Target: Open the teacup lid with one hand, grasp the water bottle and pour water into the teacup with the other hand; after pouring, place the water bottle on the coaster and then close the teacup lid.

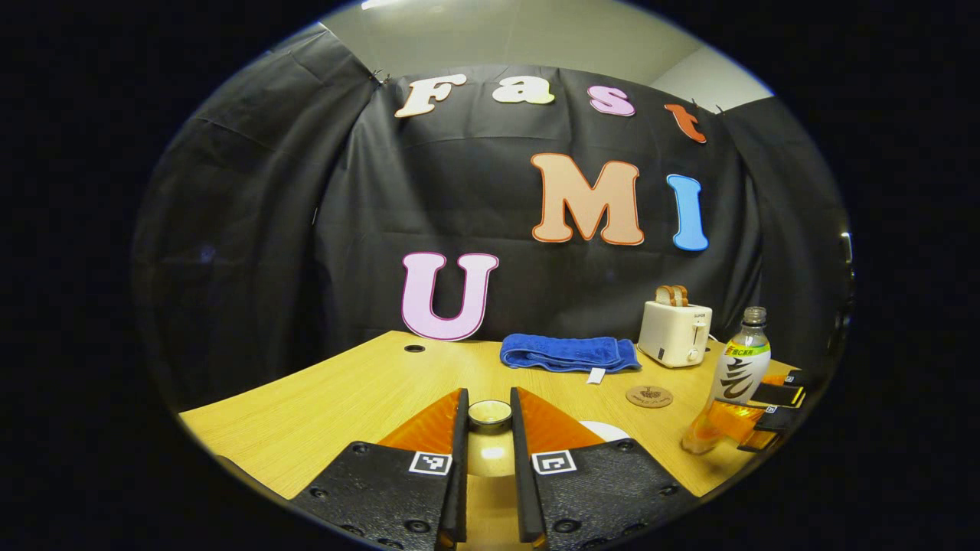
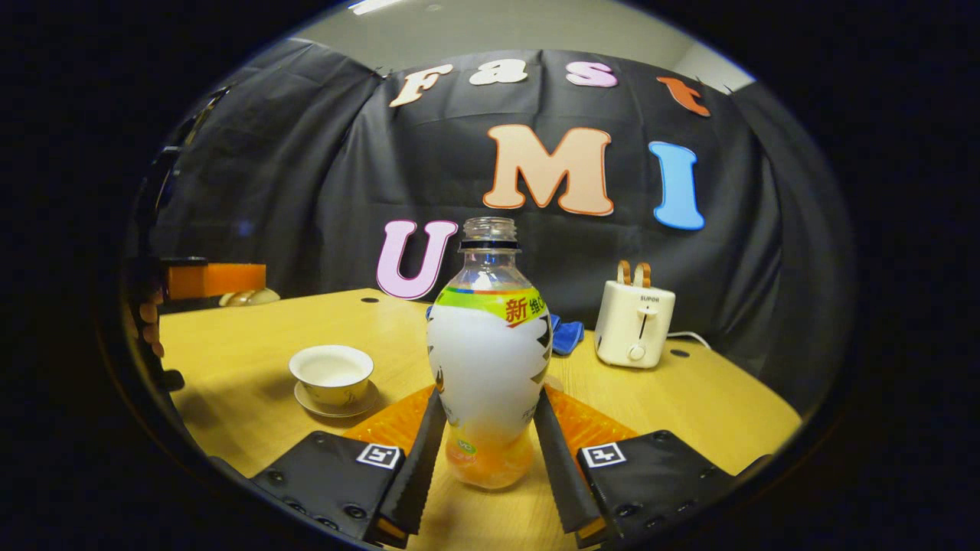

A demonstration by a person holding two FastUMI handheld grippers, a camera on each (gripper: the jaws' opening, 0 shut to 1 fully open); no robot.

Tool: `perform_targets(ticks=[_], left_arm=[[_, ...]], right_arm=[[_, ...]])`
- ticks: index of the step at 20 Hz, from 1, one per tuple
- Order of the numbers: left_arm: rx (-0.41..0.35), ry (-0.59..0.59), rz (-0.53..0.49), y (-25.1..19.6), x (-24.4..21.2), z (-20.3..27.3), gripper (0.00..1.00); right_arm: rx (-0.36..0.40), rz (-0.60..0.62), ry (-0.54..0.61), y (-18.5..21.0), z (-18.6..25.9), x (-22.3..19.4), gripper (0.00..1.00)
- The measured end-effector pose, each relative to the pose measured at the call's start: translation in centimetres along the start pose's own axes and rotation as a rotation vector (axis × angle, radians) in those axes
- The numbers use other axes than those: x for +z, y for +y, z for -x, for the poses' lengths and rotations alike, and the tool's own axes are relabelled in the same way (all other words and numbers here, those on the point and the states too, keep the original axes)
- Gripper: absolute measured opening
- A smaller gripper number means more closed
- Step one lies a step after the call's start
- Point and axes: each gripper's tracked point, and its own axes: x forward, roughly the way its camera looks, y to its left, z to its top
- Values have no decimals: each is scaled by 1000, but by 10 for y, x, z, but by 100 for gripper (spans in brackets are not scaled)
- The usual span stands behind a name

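Note:
My left gripper (image 1: 488, 398) is shut on the teacup lid (image 1: 490, 417), gripping its round knob, with the pale dome below between the fingers. In the right gripper view that left gripper (image 2: 218, 279) hovers at the far left with the lid (image 2: 249, 297) raised above the table. The white teacup (image 2: 331, 373) stands uncovered on its saucer. My right gripper (image 2: 490, 394) is shut on the lower body of the uncapped water bottle (image 2: 490, 344), which holds orange liquid at the bottom. The bottle (image 1: 739, 367) leans slightly at the right, near the round brown coaster (image 1: 649, 396).
A folded blue towel (image 1: 570, 353) lies at the back of the wooden table (image 1: 321, 413). A white toaster (image 1: 675, 333) with bread in it stands to its right. A hand (image 2: 149, 321) holds the left gripper. The table's right edge runs behind the bottle.

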Motion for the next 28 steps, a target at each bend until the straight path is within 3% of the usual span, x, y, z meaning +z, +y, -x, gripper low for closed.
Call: perform_targets(ticks=[18,28], left_arm=[[57,-31,38,37,19,4,23],[61,-47,57,39,27,8,22]], right_arm=[[-47,935,-16,36,-39,-11,71],[-32,1237,-44,56,-42,-12,68]])
